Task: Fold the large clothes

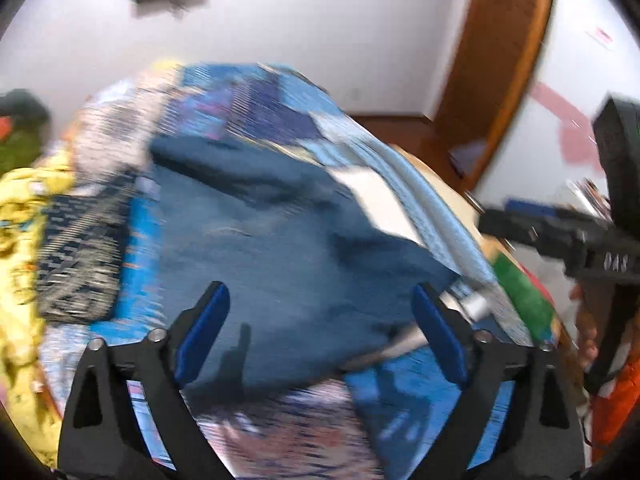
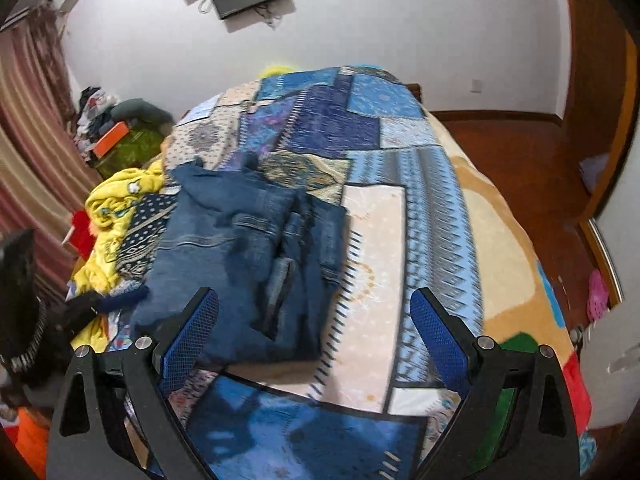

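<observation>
Blue denim jeans (image 2: 244,248) lie folded in a rough rectangle on a patchwork bedspread (image 2: 376,264). In the blurred left wrist view the jeans (image 1: 280,248) fill the middle, right under my left gripper (image 1: 320,312), which is open and empty above them. My right gripper (image 2: 314,320) is open and empty, hovering over the jeans' near right edge and the cream patch. The left gripper (image 2: 100,304) shows at the left edge of the right wrist view, beside the jeans. The right gripper (image 1: 560,232) shows at the right of the left wrist view.
A yellow garment (image 2: 116,204) and a dark patterned cloth (image 2: 140,232) lie left of the jeans. Clutter with an orange box (image 2: 112,140) sits by the curtain. A wooden wardrobe (image 2: 600,120) and wooden floor (image 2: 520,152) are to the right of the bed.
</observation>
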`<state>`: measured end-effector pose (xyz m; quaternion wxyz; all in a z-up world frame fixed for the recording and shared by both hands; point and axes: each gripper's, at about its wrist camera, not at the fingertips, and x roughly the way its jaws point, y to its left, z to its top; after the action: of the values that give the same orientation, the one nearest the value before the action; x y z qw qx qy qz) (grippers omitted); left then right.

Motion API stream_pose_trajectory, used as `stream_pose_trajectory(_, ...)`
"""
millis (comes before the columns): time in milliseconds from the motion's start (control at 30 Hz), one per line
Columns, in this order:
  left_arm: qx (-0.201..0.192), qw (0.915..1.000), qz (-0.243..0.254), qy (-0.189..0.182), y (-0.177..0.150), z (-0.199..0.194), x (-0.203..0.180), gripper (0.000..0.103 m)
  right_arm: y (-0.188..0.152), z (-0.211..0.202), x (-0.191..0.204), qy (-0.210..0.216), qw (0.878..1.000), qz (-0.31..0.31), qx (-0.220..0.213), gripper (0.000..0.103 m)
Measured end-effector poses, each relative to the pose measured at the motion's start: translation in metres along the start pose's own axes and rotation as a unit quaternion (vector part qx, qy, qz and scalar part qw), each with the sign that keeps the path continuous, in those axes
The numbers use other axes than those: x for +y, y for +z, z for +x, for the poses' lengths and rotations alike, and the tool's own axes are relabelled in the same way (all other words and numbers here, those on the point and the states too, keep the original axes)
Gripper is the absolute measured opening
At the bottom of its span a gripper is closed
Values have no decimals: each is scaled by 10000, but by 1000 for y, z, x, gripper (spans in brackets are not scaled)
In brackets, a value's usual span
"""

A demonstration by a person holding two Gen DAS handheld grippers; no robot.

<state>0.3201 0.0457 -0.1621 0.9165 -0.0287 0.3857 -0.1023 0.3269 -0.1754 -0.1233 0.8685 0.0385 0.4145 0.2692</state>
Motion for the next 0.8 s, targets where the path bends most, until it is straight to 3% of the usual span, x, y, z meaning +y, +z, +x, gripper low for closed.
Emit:
stream_pose_trajectory(67,-119,9991,-150,380,1,-5,22,99,4,13,12,70,9999,-123,66,96)
stream_pose_trajectory(167,-2,9944,-644,833,0,2,63,99,6,36,23,166,9993,-204,247,96)
stream_pose_trajectory(333,566,9835,-1377,1024,-17,37,112,99,-6,79,25,-4,9976,-201,662,96)
stream_pose_trajectory(433,817,9819,-1458,891,-36,51,119,100,-20,95,11,-360,9954,-144,871,96)
stream_pose_trajectory(633,550,9866,-1359,720,-57,49,112,103,-50,86,-20,-107,9964,313,779,97)
stream_pose_trajectory(800,559,9867,-1325,761,-60,47,107,103,-59,84,-30,32,9938,740,828,97)
